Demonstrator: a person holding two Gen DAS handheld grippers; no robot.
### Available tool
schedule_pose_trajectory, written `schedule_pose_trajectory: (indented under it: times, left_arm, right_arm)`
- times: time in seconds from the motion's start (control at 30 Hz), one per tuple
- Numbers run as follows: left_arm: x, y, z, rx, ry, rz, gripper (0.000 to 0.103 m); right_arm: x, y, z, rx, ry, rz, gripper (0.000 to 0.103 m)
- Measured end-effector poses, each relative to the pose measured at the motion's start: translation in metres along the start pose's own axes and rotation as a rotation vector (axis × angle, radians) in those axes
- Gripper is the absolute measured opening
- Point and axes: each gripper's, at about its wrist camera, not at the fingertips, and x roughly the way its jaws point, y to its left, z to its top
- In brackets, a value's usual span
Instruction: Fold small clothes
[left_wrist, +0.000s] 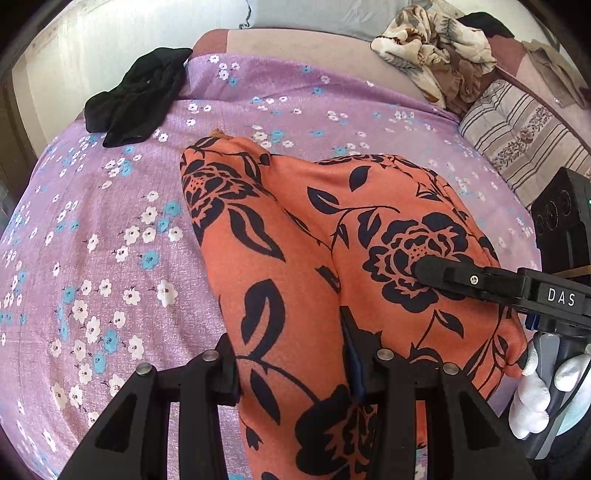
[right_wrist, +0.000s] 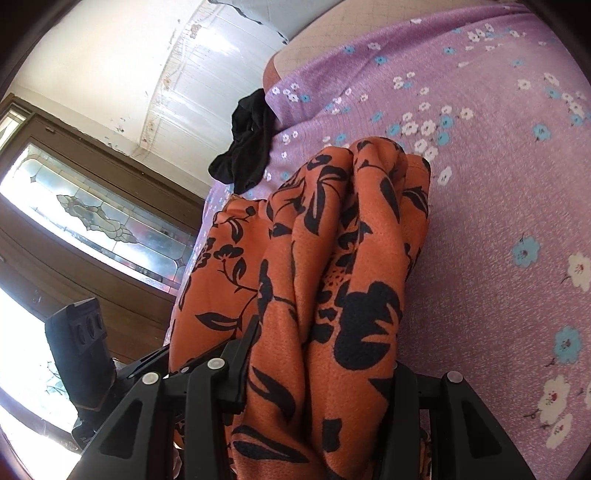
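An orange garment with black flowers (left_wrist: 317, 236) hangs bunched over the purple flowered bed sheet (left_wrist: 110, 206). My left gripper (left_wrist: 295, 373) is shut on a fold of it, cloth filling the gap between the fingers. My right gripper (right_wrist: 317, 373) is shut on another bunched part of the same garment (right_wrist: 332, 258). The right gripper also shows in the left wrist view (left_wrist: 436, 269) at the right, its tip against the cloth. The fingertips are hidden by fabric.
A black garment (left_wrist: 136, 96) lies at the sheet's far left edge; it also shows in the right wrist view (right_wrist: 243, 144). A crumpled beige floral cloth (left_wrist: 436, 55) and a striped cushion (left_wrist: 524, 140) lie at the far right. A stained-glass door (right_wrist: 96, 221) stands at the left.
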Motion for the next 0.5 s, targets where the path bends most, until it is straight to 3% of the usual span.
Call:
schedule_pose_trajectory:
  times: [0.17,0.3,0.37,0.5]
  left_arm:
    - [0.009,0.005,-0.005,-0.002,0.019,0.005,0.045]
    - [0.012,0.007,-0.005,-0.003,0.033,0.013,0.053]
    - [0.013,0.008,-0.002,-0.002,0.049,0.023,0.061]
    - [-0.002,0.017,0.006,0.009,0.025,0.036,0.065]
  right_arm:
    - [0.013,-0.011,0.003,0.019,0.021,-0.027,0.044]
    - [0.018,-0.016,0.004,0.017,0.037,-0.028,0.044]
    - [0.017,-0.017,0.007,0.013,0.044,-0.048,0.05]
    - [0.0,-0.011,0.019,-0.02,0.003,-0.115,0.058]
